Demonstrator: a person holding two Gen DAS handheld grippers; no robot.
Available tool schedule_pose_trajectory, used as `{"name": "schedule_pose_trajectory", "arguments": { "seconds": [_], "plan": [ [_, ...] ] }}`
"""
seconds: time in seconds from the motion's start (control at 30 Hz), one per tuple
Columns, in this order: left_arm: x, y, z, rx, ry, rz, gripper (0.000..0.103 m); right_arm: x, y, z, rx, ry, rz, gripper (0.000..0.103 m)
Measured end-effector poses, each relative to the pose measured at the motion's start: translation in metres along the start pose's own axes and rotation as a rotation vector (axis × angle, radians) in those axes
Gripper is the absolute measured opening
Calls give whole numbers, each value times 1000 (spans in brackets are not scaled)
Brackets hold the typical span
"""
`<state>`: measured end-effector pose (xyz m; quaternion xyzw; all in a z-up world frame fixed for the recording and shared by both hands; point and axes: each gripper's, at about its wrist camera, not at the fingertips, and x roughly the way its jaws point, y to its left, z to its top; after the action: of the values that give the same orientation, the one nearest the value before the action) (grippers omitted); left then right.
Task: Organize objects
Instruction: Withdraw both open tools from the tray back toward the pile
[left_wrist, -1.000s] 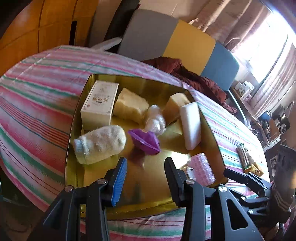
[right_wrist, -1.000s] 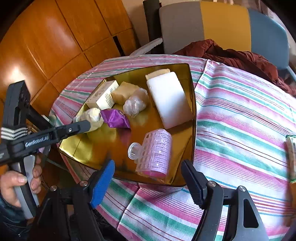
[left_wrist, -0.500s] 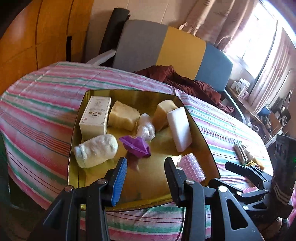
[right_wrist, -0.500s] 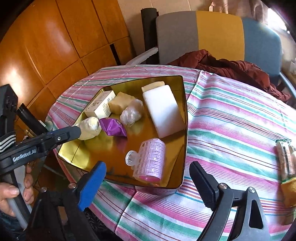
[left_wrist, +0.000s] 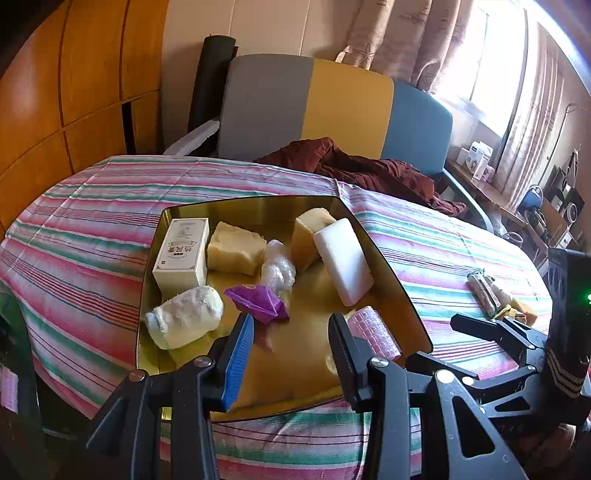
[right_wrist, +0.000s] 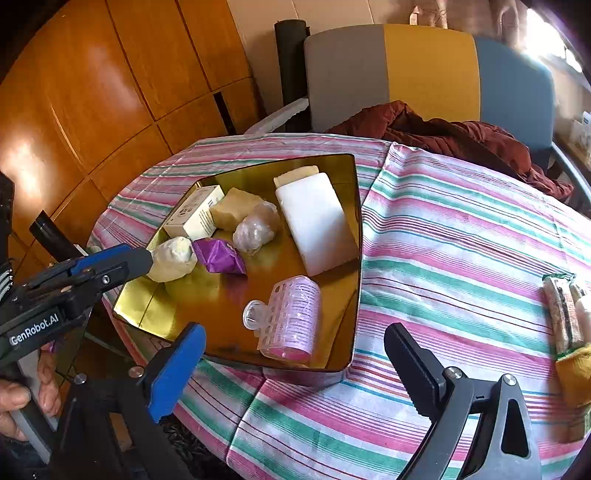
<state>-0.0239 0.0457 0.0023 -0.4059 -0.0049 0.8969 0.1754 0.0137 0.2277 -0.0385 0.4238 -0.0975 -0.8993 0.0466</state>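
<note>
Right gripper (right_wrist: 295, 354): jaws opening wide, nothing between them, held above the near edge of the gold tray (right_wrist: 354, 221), over the striped tablecloth (right_wrist: 461, 240). Just ahead, inside the tray near its front rim, a pink hair roller (right_wrist: 291, 317) lying on its side, free of both pads. Left gripper (left_wrist: 291, 347): jaws apart by a narrow gap, holding nothing, hanging over the near part of the tray floor. Beyond its fingertips, a purple wrapper (left_wrist: 258, 302), and to the left of that a pale bundle wrapped in plastic (left_wrist: 184, 321). Further back in the tray, a white carton (left_wrist: 181, 254), a yellow block (left_wrist: 236, 251), a small ball of clear film (left_wrist: 277, 267), a second yellow block (left_wrist: 310, 236) and a white bar (left_wrist: 343, 258) leaning against the tray's right wall. On the cloth at the far right, well apart from the tray, a few small packets (right_wrist: 565, 314). Behind the table, a sofa (right_wrist: 424, 70) with a dark red cloth (right_wrist: 461, 136) on it. At the lower left of the right view, a hand (right_wrist: 22, 398) gripping the handle of the left gripper.
</note>
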Motion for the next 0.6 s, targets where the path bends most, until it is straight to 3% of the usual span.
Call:
{"name": "schedule_pose_trajectory", "arguments": {
  "seconds": [0.6],
  "plan": [
    [-2, -31, -1, 100, 3, -8, 42, -13, -37, -2, 72, -15, -56, 101]
  ]
}}
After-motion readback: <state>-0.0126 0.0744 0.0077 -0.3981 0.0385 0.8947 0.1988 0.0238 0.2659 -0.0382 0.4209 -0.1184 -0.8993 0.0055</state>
